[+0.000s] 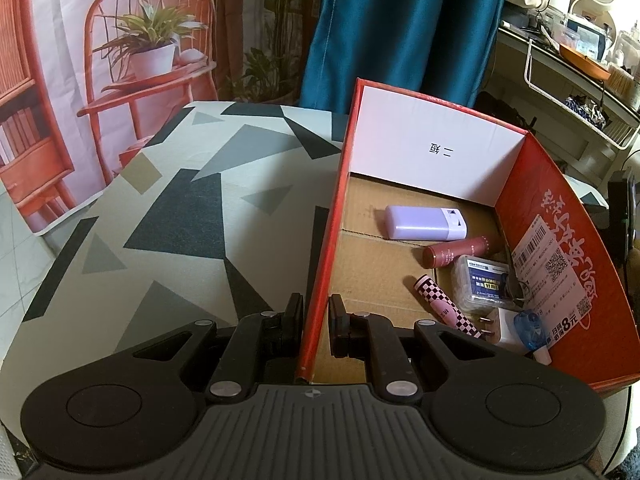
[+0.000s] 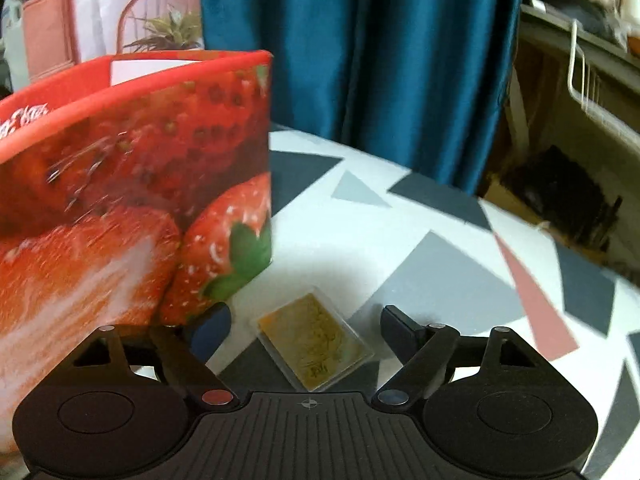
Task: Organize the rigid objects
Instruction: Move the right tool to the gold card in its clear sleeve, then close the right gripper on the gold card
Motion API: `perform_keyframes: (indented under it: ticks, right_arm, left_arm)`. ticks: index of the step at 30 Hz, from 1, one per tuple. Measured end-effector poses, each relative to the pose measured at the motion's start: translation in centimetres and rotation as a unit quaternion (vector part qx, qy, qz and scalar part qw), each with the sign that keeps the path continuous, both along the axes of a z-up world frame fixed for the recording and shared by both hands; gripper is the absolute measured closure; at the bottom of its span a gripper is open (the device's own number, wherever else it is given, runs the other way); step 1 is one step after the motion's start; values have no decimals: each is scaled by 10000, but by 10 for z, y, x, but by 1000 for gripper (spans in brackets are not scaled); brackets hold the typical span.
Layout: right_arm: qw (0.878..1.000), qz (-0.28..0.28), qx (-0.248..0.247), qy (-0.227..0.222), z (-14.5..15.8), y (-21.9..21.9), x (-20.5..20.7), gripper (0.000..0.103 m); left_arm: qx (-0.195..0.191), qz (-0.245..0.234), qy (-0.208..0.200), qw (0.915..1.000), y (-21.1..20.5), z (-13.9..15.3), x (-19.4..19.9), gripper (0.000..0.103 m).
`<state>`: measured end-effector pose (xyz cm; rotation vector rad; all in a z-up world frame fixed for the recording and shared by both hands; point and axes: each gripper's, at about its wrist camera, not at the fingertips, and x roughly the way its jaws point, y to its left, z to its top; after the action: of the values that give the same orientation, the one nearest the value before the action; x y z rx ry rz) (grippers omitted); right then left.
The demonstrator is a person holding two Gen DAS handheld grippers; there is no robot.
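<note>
Your left tool (image 1: 315, 326) straddles the near left wall of the red box (image 1: 560, 216), one finger outside and one inside, closing in on the cardboard, though a small gap on the inner side leaves the grip unsure. Inside the box lie six things you can count: one lilac case (image 1: 426, 223), one maroon tube (image 1: 456, 251), one clear plastic case (image 1: 482, 282), one pink checkered tube (image 1: 446, 311), one white plug (image 1: 504, 330) and one blue clear piece (image 1: 530, 328). Your right tool (image 2: 306, 330) hangs spread wide over one flat card case (image 2: 314, 342), clear-rimmed with a gold face, lying on the table (image 2: 440, 264) just beside the box's strawberry-printed corner.
</note>
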<state>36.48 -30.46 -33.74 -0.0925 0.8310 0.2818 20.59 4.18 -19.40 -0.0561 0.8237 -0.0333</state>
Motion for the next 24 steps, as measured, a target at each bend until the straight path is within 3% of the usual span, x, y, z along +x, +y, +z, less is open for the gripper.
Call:
perform_keyframes:
  ticks: [3,7,11,24]
  right_arm:
    - [9999,-70,79,-53,-2,-2,-4,25]
    - [9997,-165,137,-140,0,-3,-12,46]
    - [9991,-388,94,-149,4,0,-26,54]
    - [9924,-1229,65,30,17,23,-78,56]
  left_arm:
    - [7,-7,10,10000,0,0,0,89]
    - [-1,-6,10,10000,0,0,0,89]
    - [-7,-4,12,10000,1,0,0,89]
    - [-48,-40,17,10000,1,-1,1,89]
